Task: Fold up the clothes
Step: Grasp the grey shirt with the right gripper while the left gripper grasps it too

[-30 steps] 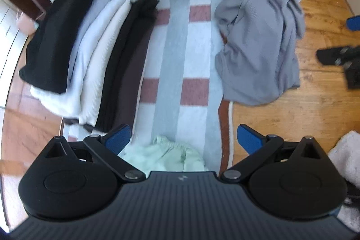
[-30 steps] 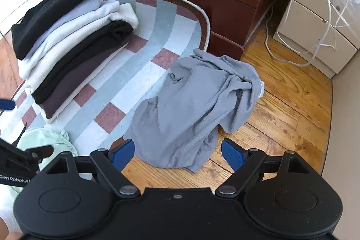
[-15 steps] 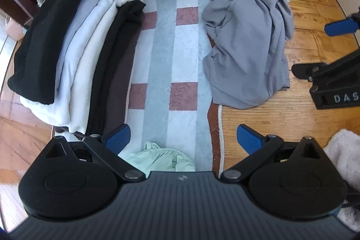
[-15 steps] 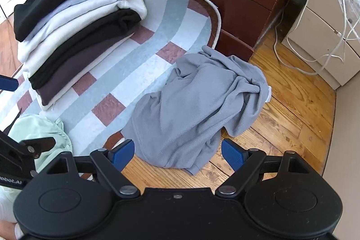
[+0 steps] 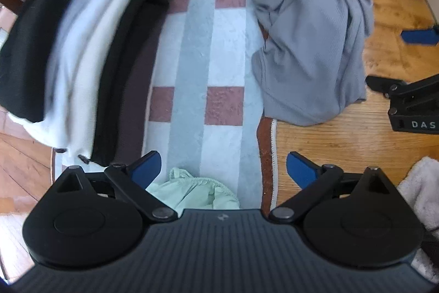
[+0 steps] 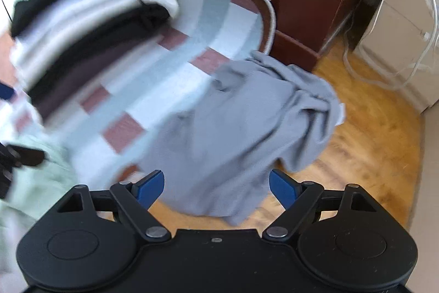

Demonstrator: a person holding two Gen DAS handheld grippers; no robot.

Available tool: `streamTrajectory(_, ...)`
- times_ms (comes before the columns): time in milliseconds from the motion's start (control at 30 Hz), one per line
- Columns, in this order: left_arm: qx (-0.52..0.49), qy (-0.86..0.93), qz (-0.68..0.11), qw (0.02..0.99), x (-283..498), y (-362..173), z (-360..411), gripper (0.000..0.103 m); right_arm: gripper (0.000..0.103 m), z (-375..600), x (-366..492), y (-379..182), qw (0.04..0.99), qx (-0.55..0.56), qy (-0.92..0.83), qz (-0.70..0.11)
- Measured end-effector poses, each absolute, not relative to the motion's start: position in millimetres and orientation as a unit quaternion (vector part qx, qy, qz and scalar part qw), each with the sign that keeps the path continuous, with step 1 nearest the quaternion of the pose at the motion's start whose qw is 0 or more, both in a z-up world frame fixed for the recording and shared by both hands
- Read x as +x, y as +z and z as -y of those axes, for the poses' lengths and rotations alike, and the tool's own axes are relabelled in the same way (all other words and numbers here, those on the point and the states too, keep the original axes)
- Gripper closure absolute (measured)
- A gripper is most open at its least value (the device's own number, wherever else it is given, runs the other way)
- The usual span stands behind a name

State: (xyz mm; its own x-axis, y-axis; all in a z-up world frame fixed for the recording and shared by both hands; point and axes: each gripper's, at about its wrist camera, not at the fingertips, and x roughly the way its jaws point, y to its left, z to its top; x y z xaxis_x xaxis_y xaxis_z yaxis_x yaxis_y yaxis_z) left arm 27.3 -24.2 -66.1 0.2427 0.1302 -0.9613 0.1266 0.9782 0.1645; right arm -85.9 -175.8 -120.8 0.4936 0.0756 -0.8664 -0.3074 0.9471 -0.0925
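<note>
Rug (image 5: 197, 51) | one crumpled grey garment (image 5: 310, 45) (unfolded) | left claw (image 5: 223, 169), right claw (image 6: 216, 184) both apart

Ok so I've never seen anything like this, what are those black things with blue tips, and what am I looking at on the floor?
Those are two handheld grippers, one in each of a person's hands, each with a camera looking along its blue-tipped fingers. One picture is from the left gripper, the other from the right gripper. Both are open and hold nothing. On the striped rug sits a stack of folded clothes. A crumpled grey shirt lies half on the rug, half on the wooden floor. A pale green garment lies near the left gripper.
</note>
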Motion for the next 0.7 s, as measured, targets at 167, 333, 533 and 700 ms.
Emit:
streamTrajectory(167, 0.109, -0.024, -0.608, 0.786, 50.4, -80.9, 38.0, 0.010, 0.025, 187.5, -65.8, -148.5, 0.857, -0.135, 0.112, -0.485)
streamTrajectory(333, 0.114, -0.072, -0.569, 0.811, 59.6, -93.1, 48.1, 0.026, 0.024, 223.1, -22.3, -177.6, 0.849, 0.051, 0.149, -0.505)
streamTrajectory(533, 0.080, -0.070, -0.552, 0.827, 62.2, -112.4, 22.6, 0.037, 0.024, 253.9, -0.8, -212.0, 0.800, 0.206, 0.121, -0.550)
streamTrajectory(700, 0.027, -0.063, -0.554, 0.829, 62.5, -123.4, -4.7, 0.037, 0.042, 243.1, 35.2, -226.4, 0.819, 0.204, 0.092, -0.528)
